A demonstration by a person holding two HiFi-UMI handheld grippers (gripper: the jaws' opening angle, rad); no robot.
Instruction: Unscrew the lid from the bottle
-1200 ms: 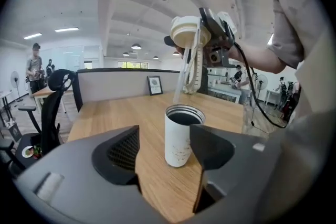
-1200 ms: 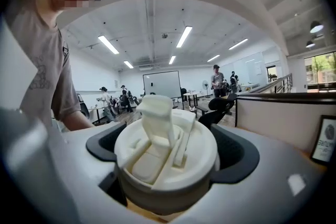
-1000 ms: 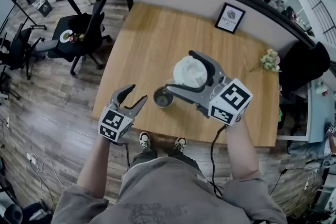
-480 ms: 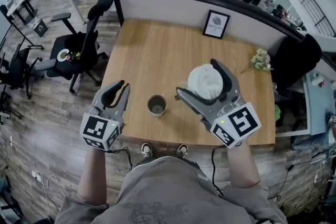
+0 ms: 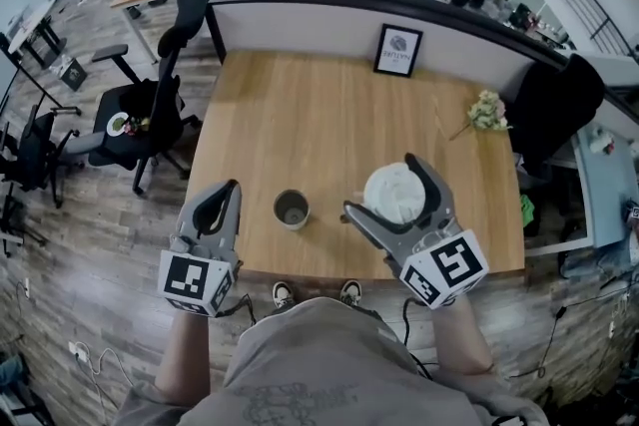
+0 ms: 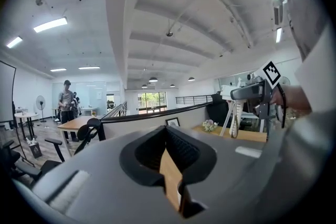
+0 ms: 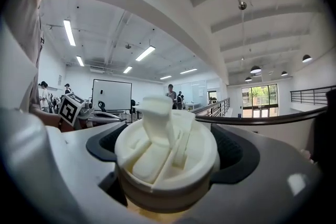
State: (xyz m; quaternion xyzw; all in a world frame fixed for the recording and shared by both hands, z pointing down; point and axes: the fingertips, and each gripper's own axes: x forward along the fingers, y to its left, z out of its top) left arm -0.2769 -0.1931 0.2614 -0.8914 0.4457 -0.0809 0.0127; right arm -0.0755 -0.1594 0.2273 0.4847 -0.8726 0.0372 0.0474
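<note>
Your right gripper (image 5: 381,185) is spread wide and clamped on the white plastic flip-spout lid (image 5: 396,195). In the right gripper view the lid (image 7: 167,152) fills the space between the jaws, with the pads pressing its rim at 3 and 9 o'clock and the spout side facing the camera. You hold it clear above the wooden tabletop (image 5: 319,105), so it is plainly free of its threads.

The small grey open-mouthed bottle (image 5: 291,210) stands upright on the tabletop at about 9 o'clock from the lid. It is well apart from the lid, close to the near edge, and nothing touches it.

Your left gripper (image 5: 229,189) hangs at 9 o'clock from the bottle, near it but not in contact. Its jaws have just been closing and now meet tip to tip with nothing between them. With the lid off, the bottle needs no steadying — I judge that is why this gripper holds nothing.

The unscrewing looks done. If anything remains, it is setting the lid down, and the bare wood at 12 o'clock from the bottle offers room. Keep the squeeze firm until then — only the smooth rim is pinched, and it could slip.
</note>
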